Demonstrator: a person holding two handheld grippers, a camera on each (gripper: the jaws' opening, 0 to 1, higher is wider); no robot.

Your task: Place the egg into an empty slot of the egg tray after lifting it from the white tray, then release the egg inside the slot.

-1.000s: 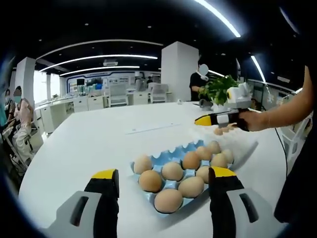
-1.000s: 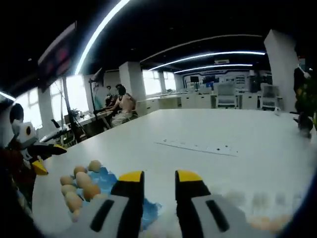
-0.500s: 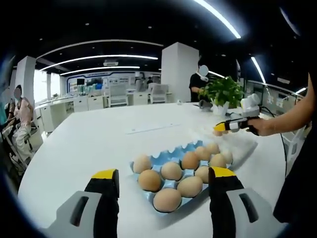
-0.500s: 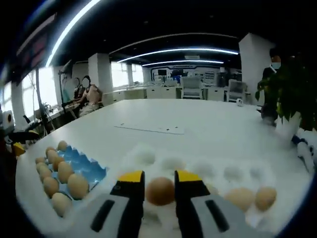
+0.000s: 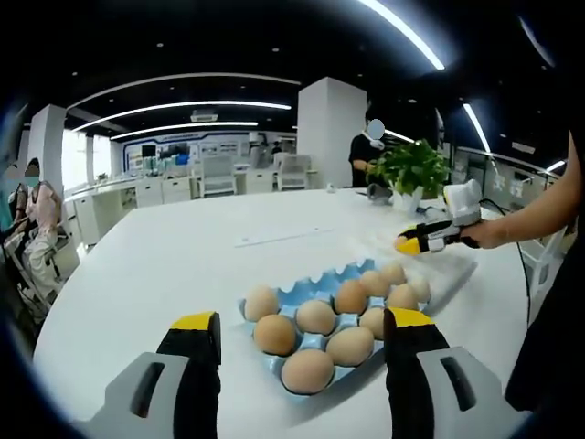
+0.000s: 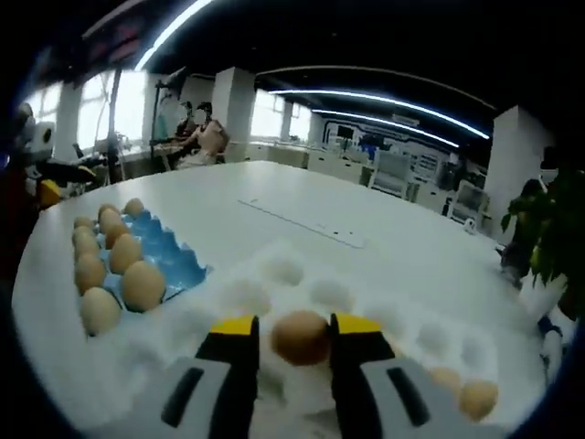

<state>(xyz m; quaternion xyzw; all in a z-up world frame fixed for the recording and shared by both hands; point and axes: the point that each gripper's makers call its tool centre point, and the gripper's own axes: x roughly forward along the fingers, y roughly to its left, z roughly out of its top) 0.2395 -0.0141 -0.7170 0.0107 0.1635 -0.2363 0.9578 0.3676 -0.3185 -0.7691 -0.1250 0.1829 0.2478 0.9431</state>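
now the right claw (image 6: 294, 331) (pinching the egg (image 6: 301, 337)) has risen above the white tray (image 6: 274, 283).

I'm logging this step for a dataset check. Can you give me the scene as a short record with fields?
surface: white table
egg tray: blue egg tray, eggs in most slots, some blue slots bare at the side nearest the white tray
white tray: white tray beside the blue one, two more eggs at its far end
held egg: brown egg between the jaws, over the white tray
right hand-held gripper: shut on the egg
left hand-held gripper: open, holding nothing, near the blue tray
background: potted plant
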